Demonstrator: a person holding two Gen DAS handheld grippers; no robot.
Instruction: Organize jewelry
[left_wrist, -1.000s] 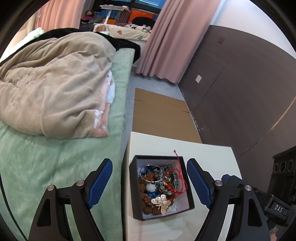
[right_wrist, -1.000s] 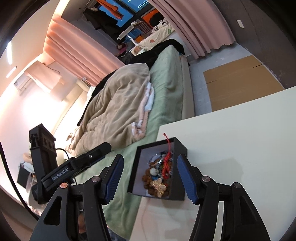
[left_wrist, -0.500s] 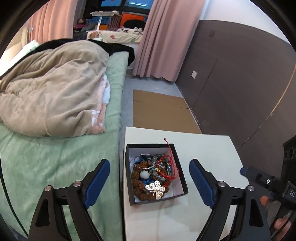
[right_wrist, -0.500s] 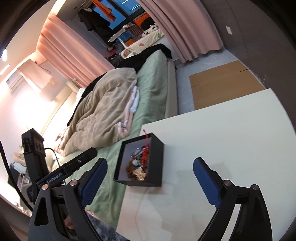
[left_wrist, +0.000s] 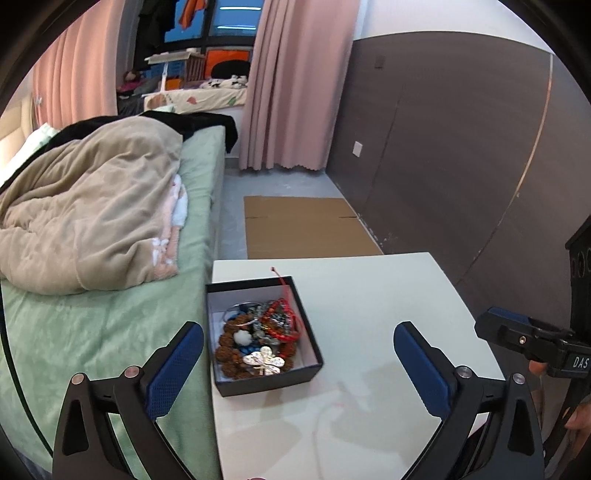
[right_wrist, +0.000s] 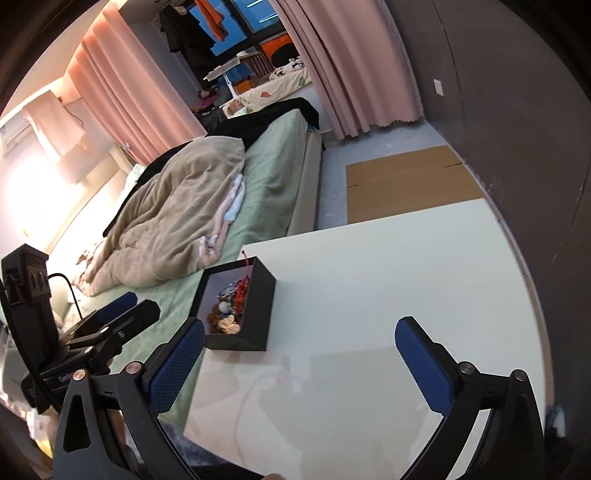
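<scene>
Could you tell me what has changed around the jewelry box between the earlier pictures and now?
Both grippers have drawn back from the black jewelry box, which looks smaller in both views. The left gripper and right gripper have just been opening their jaws, now wide, with nothing pressed between them. The box, its bracelets and the butterfly brooch sit unmoved at the white table's edge.

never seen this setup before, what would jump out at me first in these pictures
The small black square box heaped with tangled jewelry, sitting at the left edge of the white table beside the bed, draws the eye first; a silver butterfly brooch lies on top and a red cord bracelet trails over the far rim. Behind it, a rumpled beige blanket sprawls across the green bed.
</scene>
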